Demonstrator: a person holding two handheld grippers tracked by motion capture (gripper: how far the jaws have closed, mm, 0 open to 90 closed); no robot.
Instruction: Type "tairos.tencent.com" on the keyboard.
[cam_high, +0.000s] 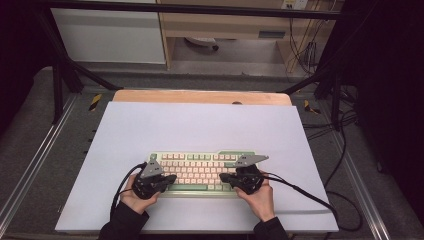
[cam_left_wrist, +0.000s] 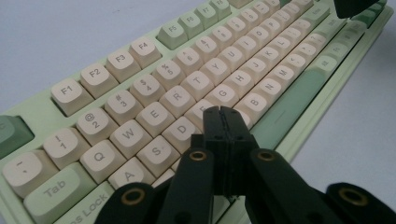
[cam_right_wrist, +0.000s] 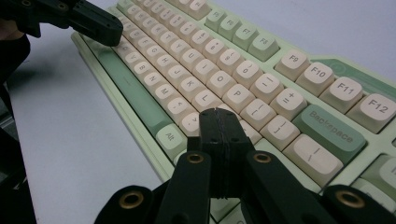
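Note:
A pale green keyboard (cam_high: 200, 170) with cream keys lies near the front of the white mat. My left gripper (cam_high: 171, 179) is shut and empty, its tip low over the keyboard's left half. In the left gripper view the closed jaws (cam_left_wrist: 222, 113) end above the keys (cam_left_wrist: 177, 100) near D and F. My right gripper (cam_high: 223, 177) is also shut with nothing in it, over the right half. In the right gripper view its tip (cam_right_wrist: 218, 114) sits by the keys (cam_right_wrist: 219, 70) below L and P. Whether either tip touches a key I cannot tell.
The white mat (cam_high: 200, 125) covers a wooden table (cam_high: 200, 96) and lies bare behind the keyboard. Black cables (cam_high: 320, 200) trail off the right gripper across the mat's right front corner. A dark metal frame (cam_high: 65, 65) surrounds the table.

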